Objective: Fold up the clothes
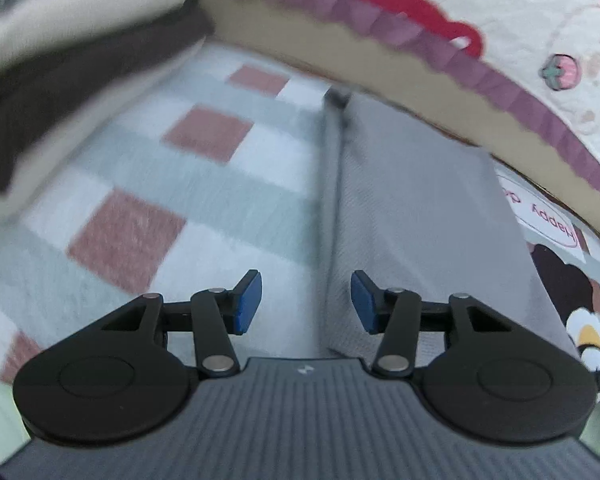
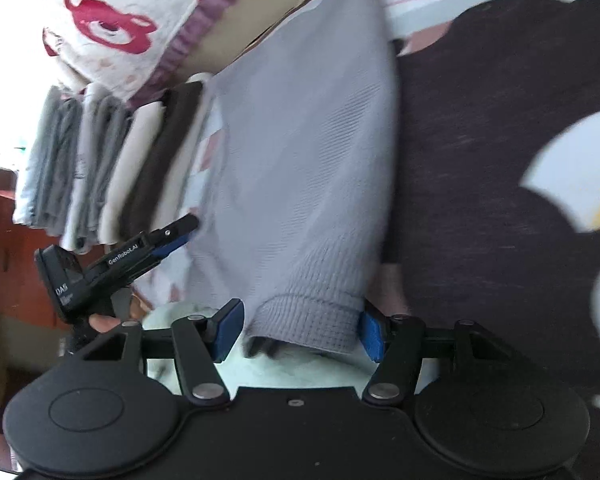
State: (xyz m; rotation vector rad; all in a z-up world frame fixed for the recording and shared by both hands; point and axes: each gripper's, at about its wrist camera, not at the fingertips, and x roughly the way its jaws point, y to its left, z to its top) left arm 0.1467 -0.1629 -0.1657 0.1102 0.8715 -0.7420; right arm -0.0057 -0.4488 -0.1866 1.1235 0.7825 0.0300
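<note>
The left gripper (image 1: 306,304) is wide open and holds nothing. It hangs over a bed cover (image 1: 204,184) with pink and green squares. The right gripper (image 2: 300,330) is open too, with the ribbed hem of a grey sweater (image 2: 300,160) between its blue pads, but I cannot tell if they touch it. The sweater lies flat on the cover. Beside it sits a pile of folded clothes (image 2: 112,160). Farther back is a quilt (image 1: 540,20) with red bears and a purple frill.

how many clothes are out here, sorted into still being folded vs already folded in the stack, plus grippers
Being folded: 1, the grey sweater
Folded stack: about 7 layers, blurred, exact count unclear
Grippers: 2, left gripper and right gripper, both open
Total: about 10
</note>
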